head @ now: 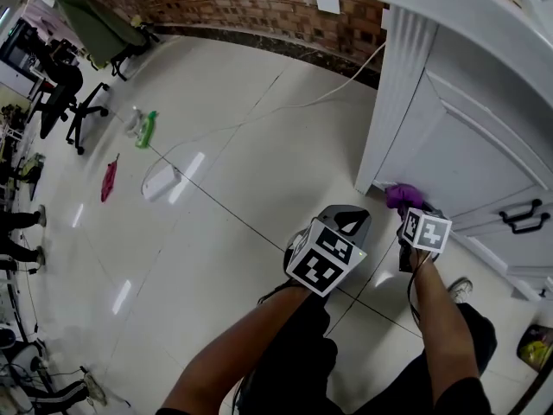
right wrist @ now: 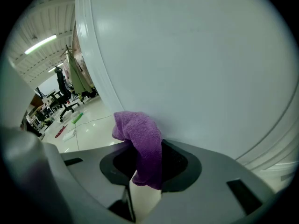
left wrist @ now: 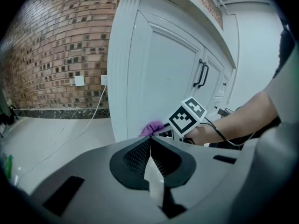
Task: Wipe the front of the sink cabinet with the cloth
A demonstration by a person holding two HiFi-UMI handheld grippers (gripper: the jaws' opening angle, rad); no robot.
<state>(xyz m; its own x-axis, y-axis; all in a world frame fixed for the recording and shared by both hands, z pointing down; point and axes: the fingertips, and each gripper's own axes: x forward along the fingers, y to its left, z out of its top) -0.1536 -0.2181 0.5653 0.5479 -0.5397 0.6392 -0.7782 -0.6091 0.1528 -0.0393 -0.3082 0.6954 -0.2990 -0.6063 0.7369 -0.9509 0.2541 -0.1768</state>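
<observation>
A purple cloth (right wrist: 140, 143) is pinched in my right gripper (right wrist: 142, 164), which is shut on it. The cloth's bunched end presses against the low left part of the white cabinet door (right wrist: 196, 64). From the head view the cloth (head: 401, 196) sits at the cabinet's (head: 467, 145) bottom corner, just ahead of the right gripper (head: 413, 219). My left gripper (left wrist: 150, 154) is shut with nothing between its jaws; it hovers over the floor to the left of the right one (head: 346, 223). In the left gripper view the cloth (left wrist: 152, 128) touches the door's base.
Black handles (head: 523, 217) sit on the cabinet doors to the right. A white cable (head: 285, 109) trails over the tiled floor from the brick wall (head: 259, 7). A green spray bottle (head: 146, 129), a red rag (head: 109, 178) and office chairs (head: 65, 98) lie far left.
</observation>
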